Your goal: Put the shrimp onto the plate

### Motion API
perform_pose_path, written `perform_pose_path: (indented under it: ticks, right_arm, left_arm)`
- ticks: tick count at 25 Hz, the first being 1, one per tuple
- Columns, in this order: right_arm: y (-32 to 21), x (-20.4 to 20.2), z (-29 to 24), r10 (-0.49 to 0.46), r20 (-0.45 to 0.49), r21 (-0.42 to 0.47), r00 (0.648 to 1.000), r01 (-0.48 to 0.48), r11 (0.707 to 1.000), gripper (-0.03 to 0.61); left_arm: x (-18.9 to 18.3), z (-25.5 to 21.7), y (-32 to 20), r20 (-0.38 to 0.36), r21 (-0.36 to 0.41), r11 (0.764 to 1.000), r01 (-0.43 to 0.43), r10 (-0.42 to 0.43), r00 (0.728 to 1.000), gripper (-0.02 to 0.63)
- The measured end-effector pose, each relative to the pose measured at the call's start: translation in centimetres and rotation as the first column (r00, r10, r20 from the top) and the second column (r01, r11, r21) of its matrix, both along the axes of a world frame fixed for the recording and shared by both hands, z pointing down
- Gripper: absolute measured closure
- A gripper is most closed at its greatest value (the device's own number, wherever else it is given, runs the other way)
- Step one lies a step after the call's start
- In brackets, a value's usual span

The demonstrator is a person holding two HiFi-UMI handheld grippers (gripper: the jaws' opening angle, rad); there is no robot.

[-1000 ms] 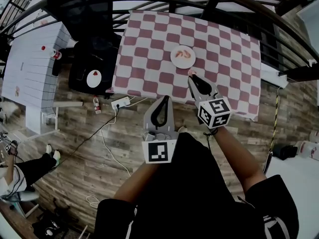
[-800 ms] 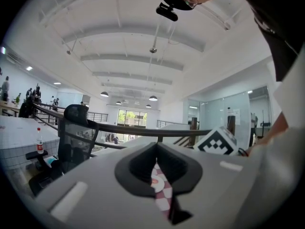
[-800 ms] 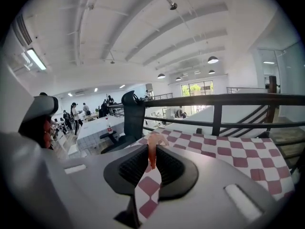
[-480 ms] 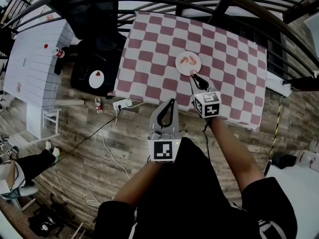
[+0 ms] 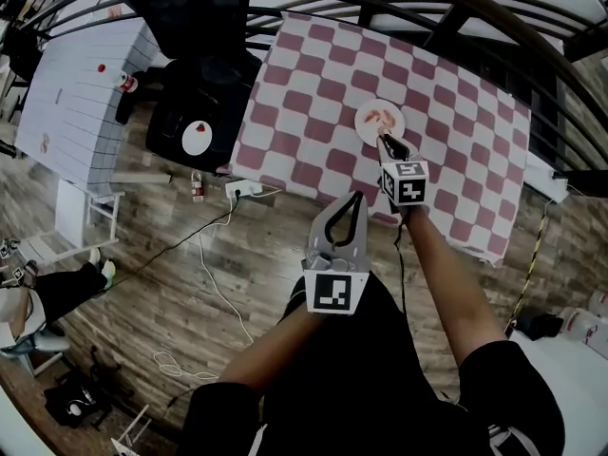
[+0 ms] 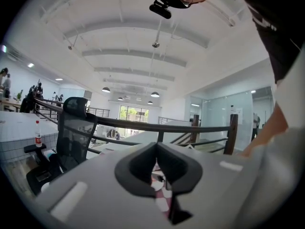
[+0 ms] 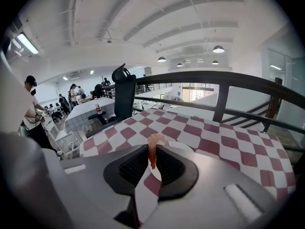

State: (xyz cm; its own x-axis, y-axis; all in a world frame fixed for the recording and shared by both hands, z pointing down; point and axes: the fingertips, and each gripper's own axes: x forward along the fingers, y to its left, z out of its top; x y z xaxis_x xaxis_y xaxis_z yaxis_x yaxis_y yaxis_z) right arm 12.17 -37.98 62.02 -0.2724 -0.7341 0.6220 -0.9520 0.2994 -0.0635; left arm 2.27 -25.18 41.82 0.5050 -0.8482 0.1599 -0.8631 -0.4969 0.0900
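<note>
A white plate (image 5: 379, 122) lies on the red-and-white checked tablecloth (image 5: 313, 93), with pink shrimp (image 5: 382, 116) on it. My right gripper (image 5: 384, 140) reaches over the table, its tips at the plate's near rim. It is shut on a pink shrimp (image 7: 152, 149), which stands curled between the jaws, with the plate (image 7: 183, 147) just beyond them. My left gripper (image 5: 356, 198) hangs back by the table's near edge, shut, with nothing in it. In the left gripper view only a sliver of checked cloth (image 6: 161, 187) shows through its jaws.
A black office chair (image 5: 204, 74) with a small white dish (image 5: 197, 139) on its seat stands left of the table. Further left are a white tiled table (image 5: 76, 93) and a bottle (image 5: 123, 82). A power strip (image 5: 242, 190) lies on the wooden floor. A black railing (image 5: 427, 8) runs behind the table.
My right gripper has carried the shrimp forward from the table's near part to the plate's rim. The left gripper has stayed shut near the table edge.
</note>
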Motion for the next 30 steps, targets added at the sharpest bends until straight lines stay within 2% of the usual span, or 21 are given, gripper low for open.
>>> perform_pose_path:
  ticks: [4,8,14,26,30]
  right_arm:
    - [-1.3,0.3,1.8,-0.005,-0.012,-0.034,1.000,0.004,0.999,0.528]
    - [-1.9,0.4,3.9,-0.011,-0.027,-0.073,1.000,0.009,0.997,0.528]
    - [-2.8,0.4,6.9,-0.042,-0.055,-0.119,0.998,0.035,0.992,0.528]
    - [-3.5,0.8,11.8,-0.048,-0.041,-0.206,0.998,0.038,0.978,0.526]
    - [-3.6,1.0,12.5,-0.047,-0.065,-0.217,0.997,0.032,0.976,0.523]
  left_arm:
    - [-0.2,0.9,-1.1,-0.013,-0.036,0.998,0.042,-0.042,0.999,0.604]
    - [-0.7,1.4,-1.5,-0.019,-0.035,0.997,0.062,-0.063,0.998,0.604]
    - [-0.9,3.0,-1.6,0.014,-0.074,0.991,0.111,-0.110,0.994,0.604]
    - [-1.0,4.4,-0.3,-0.021,-0.107,0.989,0.100,-0.103,0.994,0.604]
    - [-1.3,5.1,-0.4,-0.018,-0.121,0.987,0.106,-0.109,0.994,0.604]
